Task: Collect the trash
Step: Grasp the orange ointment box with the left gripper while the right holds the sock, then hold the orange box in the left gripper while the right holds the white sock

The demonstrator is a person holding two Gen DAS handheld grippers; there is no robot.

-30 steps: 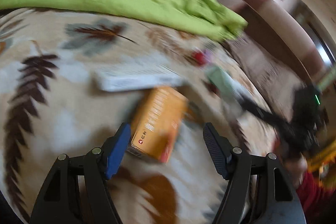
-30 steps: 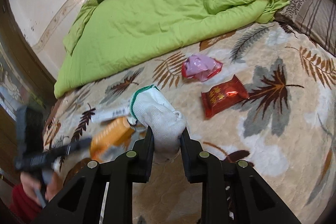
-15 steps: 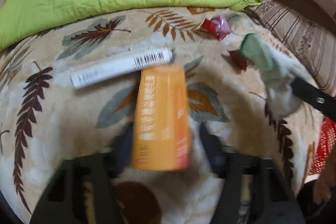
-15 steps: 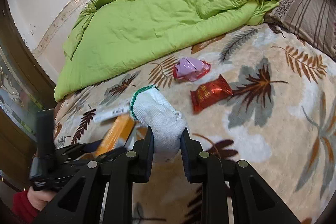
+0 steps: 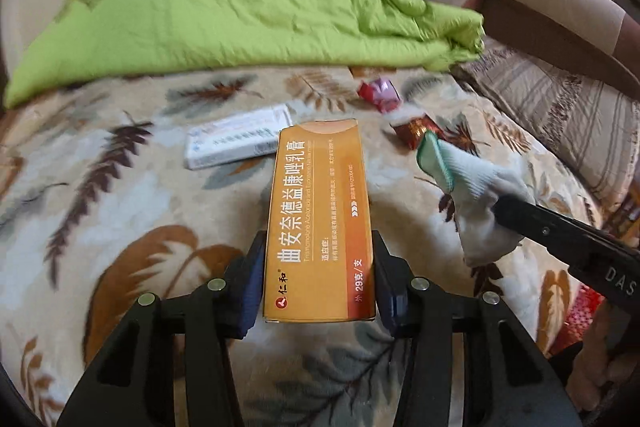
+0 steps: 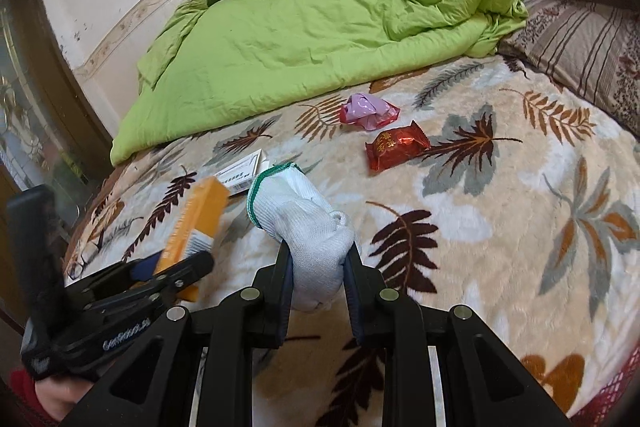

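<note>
Between the blue pads of the left gripper (image 5: 319, 283) an orange box (image 5: 320, 223) now sits clamped at its near end, lifted off the leaf-patterned blanket (image 5: 120, 227); a second ago the jaws stood wide around it while it lay flat. Beside it, the right gripper (image 6: 319, 279) stays closed on a white glove (image 6: 312, 227) with a green cuff, held clear of the bed as before. Both hands are therefore loaded, so by my judgement the next step is to carry these two pieces to a bin, which no view shows. Farther out, a white box (image 5: 240, 143), a red wrapper (image 6: 396, 146) and a crumpled pink wrapper (image 6: 368, 110) lie untouched near the green quilt (image 6: 312, 39), waiting to be collected.
</note>
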